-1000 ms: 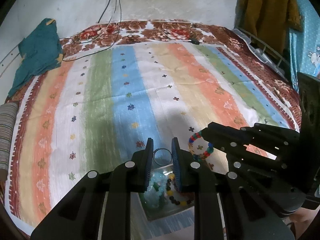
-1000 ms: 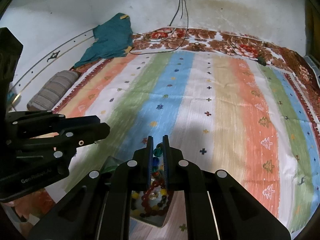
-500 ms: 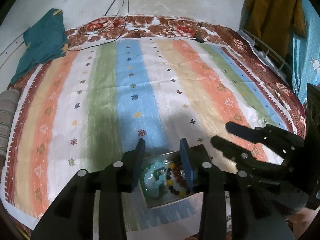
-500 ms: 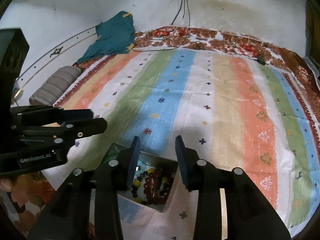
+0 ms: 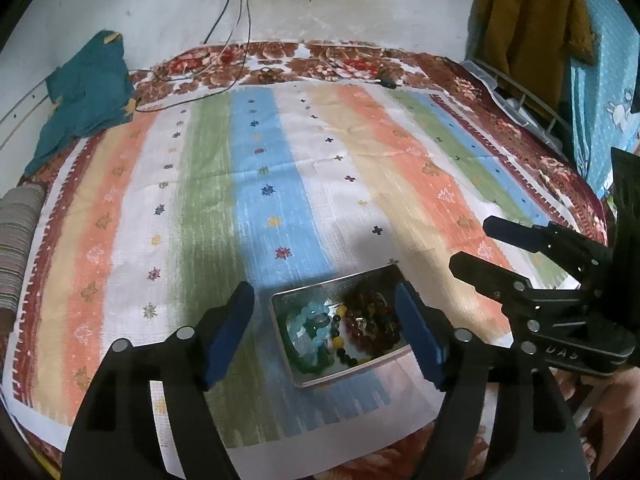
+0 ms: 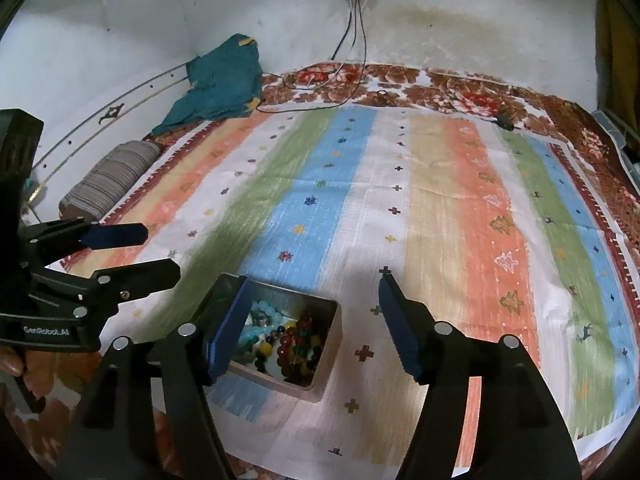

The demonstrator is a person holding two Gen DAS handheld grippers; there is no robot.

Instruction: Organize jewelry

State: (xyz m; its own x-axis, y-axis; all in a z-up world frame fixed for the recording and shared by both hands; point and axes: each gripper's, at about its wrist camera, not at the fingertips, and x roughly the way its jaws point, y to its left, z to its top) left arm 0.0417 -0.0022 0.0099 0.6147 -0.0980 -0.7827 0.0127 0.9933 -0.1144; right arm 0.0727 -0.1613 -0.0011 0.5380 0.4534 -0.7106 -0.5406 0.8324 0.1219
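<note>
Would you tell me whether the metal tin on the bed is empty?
Not empty: the lidless tin holds beaded bracelets, pale blue and dark red.

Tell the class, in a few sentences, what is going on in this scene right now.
A person is sorting jewelry on a bed covered by a striped cloth. A small metal tin sits near the front edge, holding beaded bracelets: a pale blue one and a dark red one. The left hand-held gripper and right hand-held gripper both hover open over the tin, holding nothing.
</note>
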